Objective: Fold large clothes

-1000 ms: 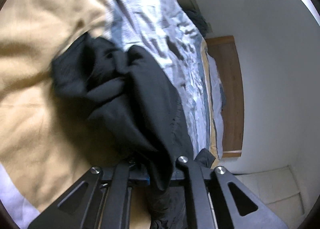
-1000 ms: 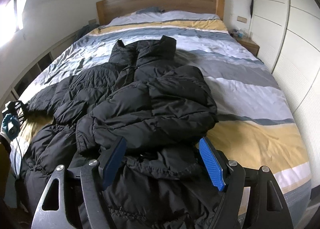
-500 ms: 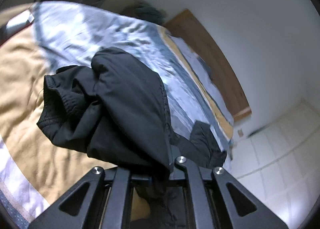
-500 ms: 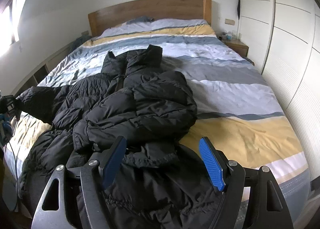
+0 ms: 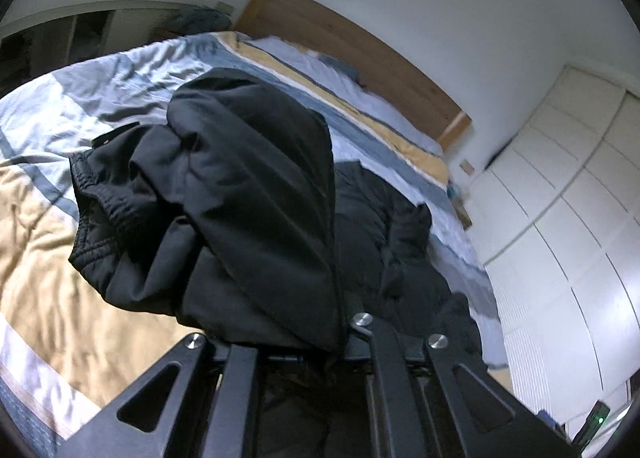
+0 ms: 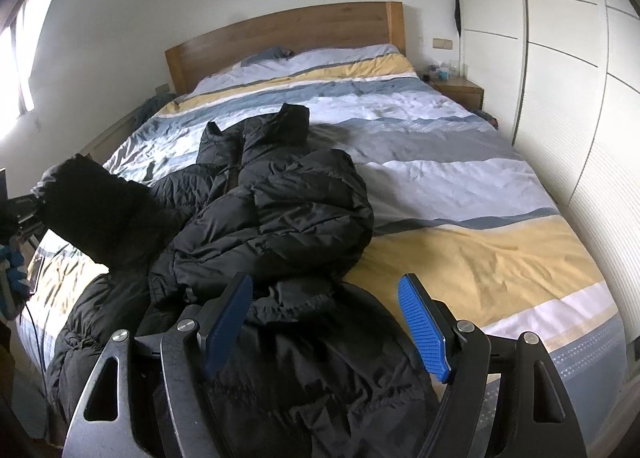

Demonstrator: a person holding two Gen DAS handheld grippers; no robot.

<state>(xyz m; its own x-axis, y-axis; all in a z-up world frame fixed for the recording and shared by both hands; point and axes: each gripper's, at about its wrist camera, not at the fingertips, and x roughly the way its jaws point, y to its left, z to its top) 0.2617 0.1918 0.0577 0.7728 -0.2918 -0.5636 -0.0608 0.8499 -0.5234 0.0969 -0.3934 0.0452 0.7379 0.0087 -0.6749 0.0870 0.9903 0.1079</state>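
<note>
Bedroom setting: a double bed (image 6: 460, 185) with a striped duvet in yellow, grey, blue and white, a wooden headboard (image 6: 288, 37) at the far end, and white wardrobe doors (image 6: 560, 77) along one side.

Location of the garment: a black padded jacket (image 6: 280, 217) lies on the duvet, on the half away from the wardrobe, partly doubled over itself. Its long axis runs along the length of the bed. The collar (image 6: 288, 125) points toward the headboard; the hem lies at the foot end, directly under the right gripper (image 6: 324, 322).

Gripper state:
- Right gripper: jaws spread wide, blue pads clear of the fabric, nothing held.
- Left gripper (image 5: 320, 346): jaws pressed together, pinching one sleeve (image 5: 224, 197). The sleeve is raised off the duvet, its elastic cuff (image 5: 90, 213) hanging loose beyond the grip.

Handling characteristics (judgement): the jacket is soft, bulky and probably light for its volume. The shell looks smooth, so layers are likely to slide over one another, and the filling will spring back after a fold. Take hold at seams, cuff, hem or collar edge, where the material is thin enough to pinch securely. Avoid gripping a puffed panel, which is likely to slip out.
</note>
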